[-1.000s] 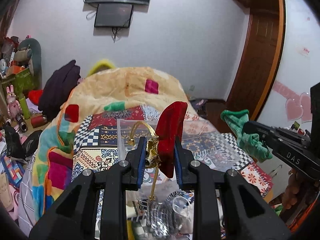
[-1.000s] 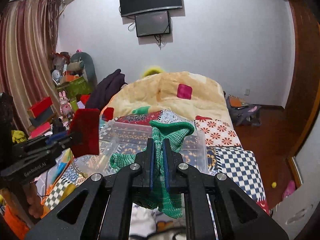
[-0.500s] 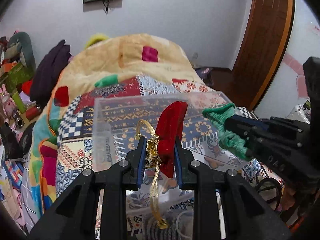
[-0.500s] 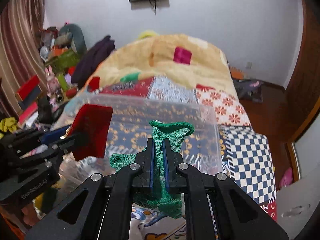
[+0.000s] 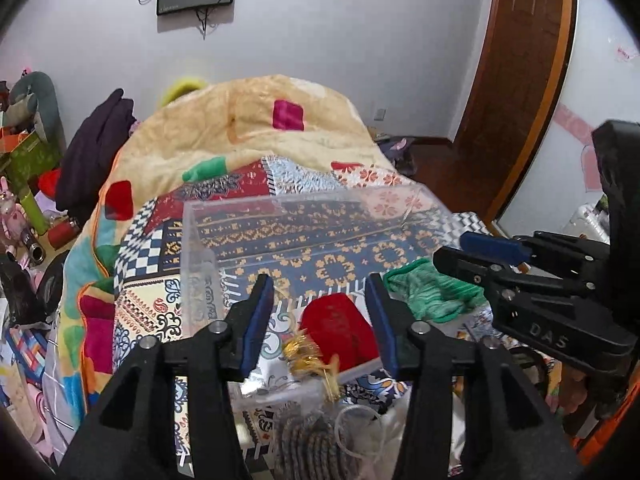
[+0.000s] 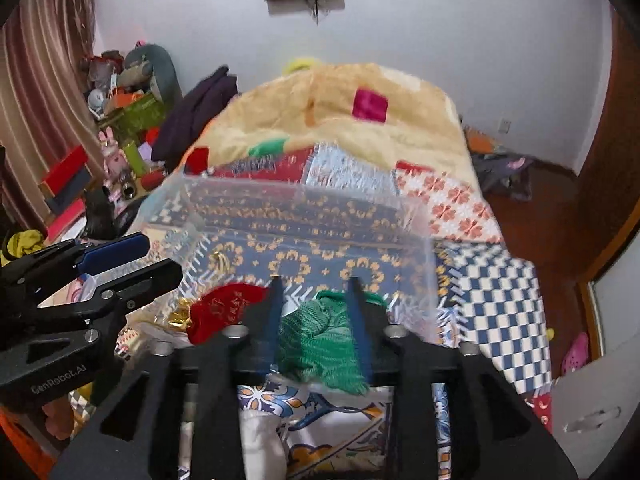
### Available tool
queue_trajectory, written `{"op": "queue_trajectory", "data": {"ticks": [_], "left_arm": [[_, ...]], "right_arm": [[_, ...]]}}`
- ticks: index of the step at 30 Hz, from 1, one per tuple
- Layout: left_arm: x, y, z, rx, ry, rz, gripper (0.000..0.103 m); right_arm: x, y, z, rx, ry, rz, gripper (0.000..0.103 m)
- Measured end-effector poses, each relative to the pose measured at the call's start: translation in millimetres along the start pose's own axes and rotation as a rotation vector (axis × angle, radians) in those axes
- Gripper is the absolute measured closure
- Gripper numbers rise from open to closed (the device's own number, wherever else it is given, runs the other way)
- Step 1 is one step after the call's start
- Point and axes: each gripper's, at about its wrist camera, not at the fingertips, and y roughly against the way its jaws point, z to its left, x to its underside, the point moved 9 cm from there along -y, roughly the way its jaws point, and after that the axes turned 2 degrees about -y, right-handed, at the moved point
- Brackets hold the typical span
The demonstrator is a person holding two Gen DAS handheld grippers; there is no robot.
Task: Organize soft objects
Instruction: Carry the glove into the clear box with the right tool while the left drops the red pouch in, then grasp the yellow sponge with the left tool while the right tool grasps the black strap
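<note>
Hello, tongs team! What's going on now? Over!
Left tongs open, right tongs open. Red pouch and green knit lying in clear box. Nothing blocking.

A: Count, soft items in the bin?
B: One red pouch [image 5: 336, 334]; one green knit cloth [image 5: 430, 294].
A: Containers?
B: One clear plastic bin [image 5: 192, 248]. Grippers: two.

The clear bin [image 5: 308, 236] is open at the top; its transparent walls bound entry on all sides. On the bin floor, the red pouch [image 5: 338, 330] and green cloth [image 5: 432, 294] occupy the near end; the far end is bare. The left gripper [image 5: 320, 320] and right gripper [image 6: 316, 320], jaws parted, crowd the near wall.
</note>
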Motion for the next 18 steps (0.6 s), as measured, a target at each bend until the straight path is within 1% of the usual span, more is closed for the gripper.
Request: {"op": "queue_trajectory", "data": {"ticks": [1,2,4,6,8,10,12,15,18], "left_arm": [[-2.4,8.2,0.1,0.003,0.004,-0.018,0.05],[-4.0,13.7,0.5,0.002,0.006,-0.031,0.046],[-7.3,26.7,1.1,-0.007,0.005,-0.063,0.042],[-9.7,40.9,2.5,-0.019,0.004,-0.097,0.035],[-10.6,55.1,3.7,-0.021,0.013,-0.127,0.029],[-7.8,67.3,4.5,-0.019,0.02,-0.144,0.025],[-3.8,75.5,3.4,-0.023,0.017,-0.152,0.02],[7.0,84.1,0.8,-0.022,0.013,-0.156,0.018],[24.4,88.5,0.8,-0.022,0.011,-0.141,0.018]], "right_arm": [[-1.7,5.3,-0.5,0.009,0.004,-0.017,0.055],[-3.3,14.1,-0.8,0.019,0.011,-0.044,0.051],[-5.4,28.1,-0.1,0.029,0.024,-0.08,0.047],[-6.9,45.4,0.7,0.028,0.028,-0.123,0.04],[-8.5,59.6,0.6,0.023,0.019,-0.161,0.028],[-7.1,71.5,0.9,0.017,0.014,-0.19,0.023],[-3.6,81.3,0.8,0.015,0.016,-0.21,0.023],[6.6,90.7,1.0,0.025,0.023,-0.227,0.019],[22.3,93.0,0.7,0.051,0.048,-0.219,0.019]]}}
